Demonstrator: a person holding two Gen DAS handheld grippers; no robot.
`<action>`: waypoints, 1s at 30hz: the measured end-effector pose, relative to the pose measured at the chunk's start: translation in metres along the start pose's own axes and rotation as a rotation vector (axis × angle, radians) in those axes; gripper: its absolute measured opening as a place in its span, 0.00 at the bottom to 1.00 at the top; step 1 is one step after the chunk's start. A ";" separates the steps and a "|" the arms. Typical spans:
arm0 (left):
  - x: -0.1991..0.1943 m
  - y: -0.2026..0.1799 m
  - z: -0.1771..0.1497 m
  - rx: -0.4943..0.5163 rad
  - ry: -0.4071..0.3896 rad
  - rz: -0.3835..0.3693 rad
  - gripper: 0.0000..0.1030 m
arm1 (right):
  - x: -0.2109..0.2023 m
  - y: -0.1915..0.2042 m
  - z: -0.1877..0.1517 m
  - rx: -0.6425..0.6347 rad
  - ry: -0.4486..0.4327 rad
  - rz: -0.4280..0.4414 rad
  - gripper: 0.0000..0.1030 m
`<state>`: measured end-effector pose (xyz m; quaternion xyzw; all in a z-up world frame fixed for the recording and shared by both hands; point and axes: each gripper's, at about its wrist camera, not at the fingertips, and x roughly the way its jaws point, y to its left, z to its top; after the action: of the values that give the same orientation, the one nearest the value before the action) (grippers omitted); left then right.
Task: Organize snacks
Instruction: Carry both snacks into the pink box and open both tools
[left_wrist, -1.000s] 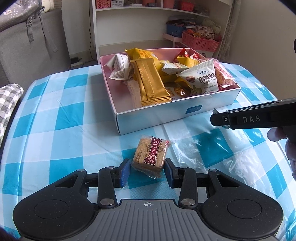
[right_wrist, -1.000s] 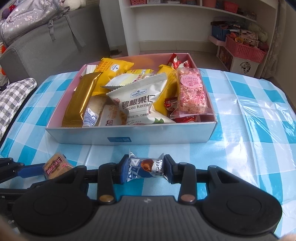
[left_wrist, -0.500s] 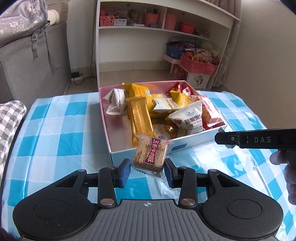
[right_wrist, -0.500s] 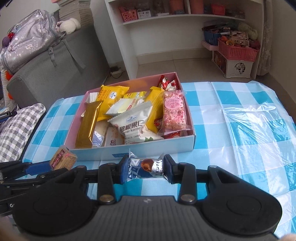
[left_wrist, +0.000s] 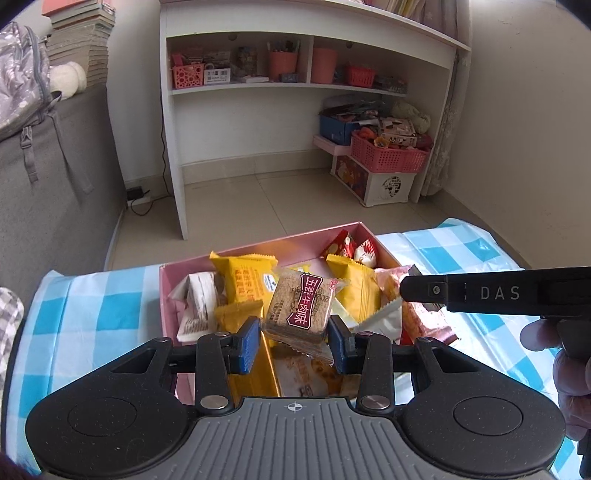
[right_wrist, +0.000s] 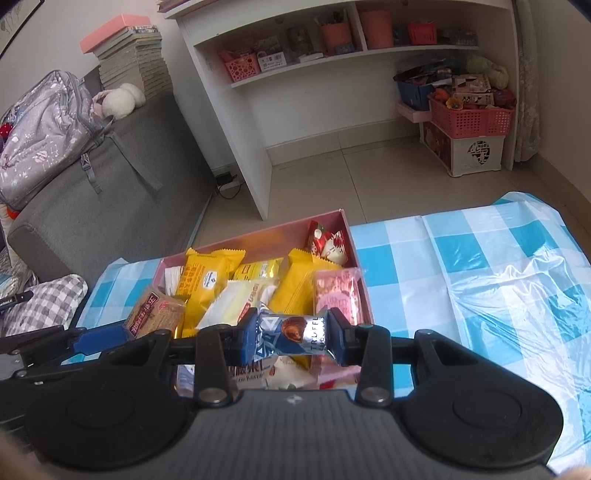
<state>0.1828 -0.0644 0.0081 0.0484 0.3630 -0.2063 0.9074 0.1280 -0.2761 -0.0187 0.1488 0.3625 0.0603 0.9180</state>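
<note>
Left gripper (left_wrist: 293, 345), closed on a brown biscuit packet (left_wrist: 300, 310) held tilted above the pink box (left_wrist: 167, 295). Right gripper (right_wrist: 291, 341), closed on a blue truffle candy (right_wrist: 291, 332) pinched end to end, also over the box. The box, already heaped with yellow packets (right_wrist: 207, 280) and a pink bar (right_wrist: 338, 295), stands on the checked tablecloth (right_wrist: 480, 266). Risks: both tools crowd the same opening and may collide; a snack released onto the heap may slide over the wall; the candy's slick wrapper may slip early.
</note>
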 end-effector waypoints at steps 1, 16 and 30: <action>0.007 -0.001 0.003 0.004 0.003 -0.002 0.36 | 0.004 -0.001 0.003 0.006 -0.002 0.002 0.35; 0.063 -0.007 0.014 0.051 0.027 0.003 0.38 | 0.056 -0.019 0.028 0.074 0.010 0.025 0.37; 0.042 -0.010 0.010 0.061 0.008 -0.011 0.78 | 0.044 -0.020 0.028 0.123 -0.007 0.033 0.69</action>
<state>0.2124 -0.0904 -0.0131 0.0748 0.3604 -0.2221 0.9029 0.1788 -0.2922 -0.0343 0.2108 0.3600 0.0525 0.9073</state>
